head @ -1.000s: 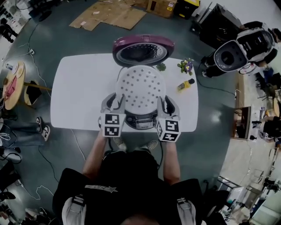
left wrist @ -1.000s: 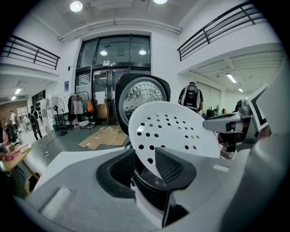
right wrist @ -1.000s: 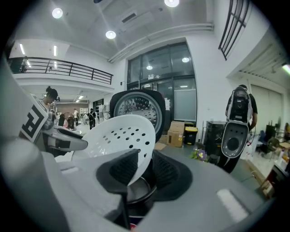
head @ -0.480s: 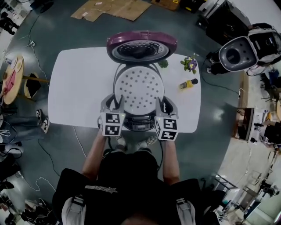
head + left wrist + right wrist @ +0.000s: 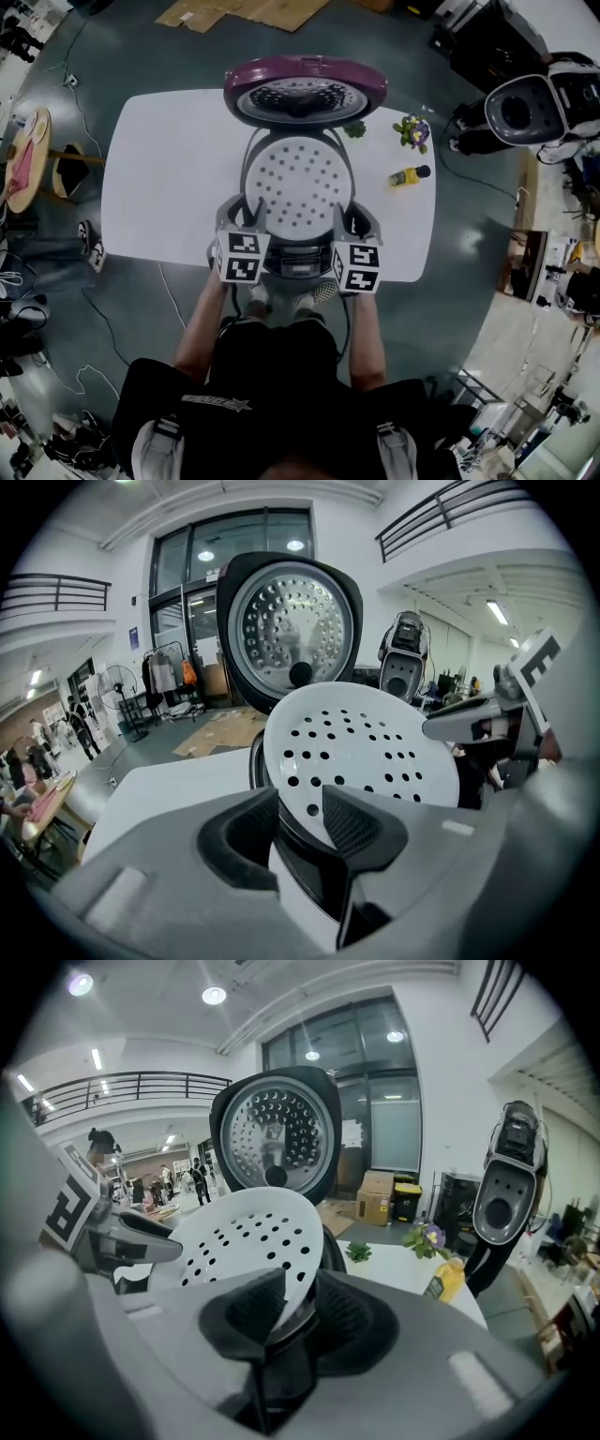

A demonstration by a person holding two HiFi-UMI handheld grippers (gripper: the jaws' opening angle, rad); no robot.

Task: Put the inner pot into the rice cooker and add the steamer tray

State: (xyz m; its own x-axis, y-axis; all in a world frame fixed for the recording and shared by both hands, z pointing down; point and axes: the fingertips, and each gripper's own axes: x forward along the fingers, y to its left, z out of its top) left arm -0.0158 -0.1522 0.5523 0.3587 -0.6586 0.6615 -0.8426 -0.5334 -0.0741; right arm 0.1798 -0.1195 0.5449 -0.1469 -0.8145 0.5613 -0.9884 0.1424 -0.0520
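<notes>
Yellow bottle, flowers far right, clear; open lid (maroon) beyond. White perforated steamer tray over rice cooker, rim pinched by left gripper, right gripper.

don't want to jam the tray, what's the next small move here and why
Probably lower the steamer tray straight down, kept level, into the rice cooker. The left tool and right tool each grip its near rim. The lid stands open. The tray is centred over the opening but does not look seated, since dark rim shows beneath it. Release only once it rests.
</notes>
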